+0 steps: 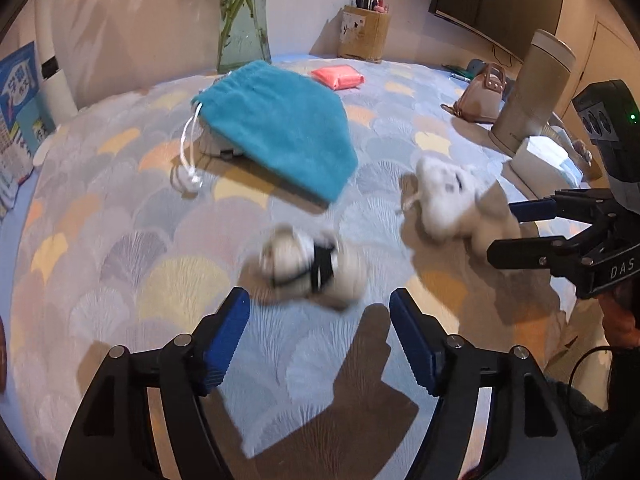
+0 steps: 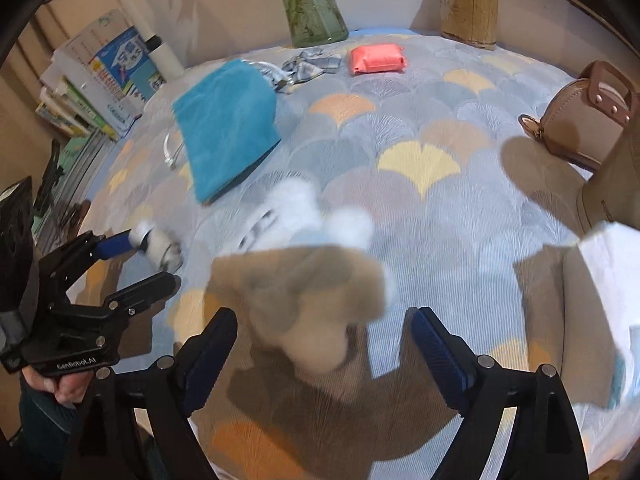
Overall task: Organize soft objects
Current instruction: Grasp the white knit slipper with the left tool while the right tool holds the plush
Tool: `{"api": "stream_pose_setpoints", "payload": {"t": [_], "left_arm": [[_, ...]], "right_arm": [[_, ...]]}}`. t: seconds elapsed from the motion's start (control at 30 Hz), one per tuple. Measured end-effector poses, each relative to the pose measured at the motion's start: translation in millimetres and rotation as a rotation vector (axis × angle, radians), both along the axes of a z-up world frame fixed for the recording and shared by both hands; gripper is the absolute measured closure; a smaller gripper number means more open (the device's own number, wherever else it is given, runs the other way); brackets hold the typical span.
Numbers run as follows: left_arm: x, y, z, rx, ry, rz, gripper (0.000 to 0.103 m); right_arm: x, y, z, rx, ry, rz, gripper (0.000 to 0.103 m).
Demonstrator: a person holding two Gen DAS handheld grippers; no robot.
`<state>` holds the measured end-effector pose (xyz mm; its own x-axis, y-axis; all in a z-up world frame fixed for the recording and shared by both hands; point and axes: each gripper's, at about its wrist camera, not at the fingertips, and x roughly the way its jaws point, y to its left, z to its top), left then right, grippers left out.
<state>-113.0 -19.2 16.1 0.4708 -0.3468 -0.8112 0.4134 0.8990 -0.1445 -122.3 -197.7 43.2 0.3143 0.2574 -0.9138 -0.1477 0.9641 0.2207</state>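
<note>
Nearest the right wrist camera, the right gripper (image 2: 322, 330) has its jaws spread wide around a blurred white plush toy (image 2: 308, 272), pads clear of it. Left of that toy, the left gripper (image 1: 320, 306) stands open too, a blurred black-and-white plush (image 1: 304, 264) just beyond its fingertips, ungripped. Farther back from the white toy, a teal drawstring pouch (image 1: 276, 128) lies flat on the fan-patterned counter (image 1: 120, 240).
</note>
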Motion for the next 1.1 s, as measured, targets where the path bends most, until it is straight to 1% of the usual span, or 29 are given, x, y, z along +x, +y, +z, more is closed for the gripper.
{"api": "stream_pose_setpoints", "payload": {"t": [0.07,0.17,0.27,0.3,0.37,0.4,0.5,0.53,0.6,0.73,0.8,0.9,1.0,1.07,1.1], "left_arm": [[-6.3,2.0,1.6,-0.019,0.010,-0.015,0.032],[-14.5,0.6,3.2,-0.074,0.036,-0.063,0.032],[-16.9,-5.4,3.5,-0.092,0.044,-0.089,0.032],[-15.6,-6.1,3.4,-0.090,0.040,-0.085,0.032],[-5.8,-7.0,2.3,-0.074,0.033,-0.035,0.032],[0.4,-5.9,1.9,-0.089,0.041,-0.017,0.032],[17.5,-1.3,4.8,-0.237,0.085,-0.001,0.032],[24.5,-4.3,3.6,-0.266,0.105,-0.009,0.032],[32.4,-16.2,1.5,-0.251,0.116,-0.030,0.032],[36.8,-38.1,6.9,-0.133,0.062,-0.053,0.032],[34.9,-36.9,7.0,-0.108,0.054,-0.037,0.032],[36.4,-19.6,4.7,-0.134,0.071,0.019,0.032],[41.4,-0.5,5.8,-0.181,0.076,0.092,0.032],[45.3,5.5,6.6,-0.199,0.076,0.111,0.034],[46.9,4.9,6.0,-0.190,0.079,0.112,0.037]], "right_arm": [[-5.4,-1.2,-0.1,0.010,-0.006,0.000,0.015],[-9.7,-2.1,-0.2,0.023,-0.014,-0.008,0.015],[-11.9,-3.0,0.6,0.039,-0.018,-0.022,0.015],[-12.0,-3.5,1.1,0.046,-0.018,-0.024,0.015],[-13.8,-4.1,1.4,0.052,-0.021,-0.028,0.015],[-14.6,-4.1,1.5,0.053,-0.021,-0.030,0.015],[-15.5,-4.9,1.3,0.057,-0.023,-0.034,0.015],[-15.1,-5.2,1.1,0.059,-0.023,-0.036,0.015],[-14.8,-5.6,1.2,0.062,-0.025,-0.036,0.015],[-15.3,-4.7,1.7,0.058,-0.030,-0.029,0.015],[-14.8,-6.3,1.8,0.057,-0.031,-0.029,0.015],[-14.0,-11.2,2.5,0.054,-0.034,-0.039,0.015],[-12.6,-15.3,1.6,0.074,-0.038,-0.049,0.015],[-12.6,-14.8,1.9,0.073,-0.046,-0.050,0.015],[-12.7,-14.2,2.4,0.069,-0.053,-0.053,0.015]]}}
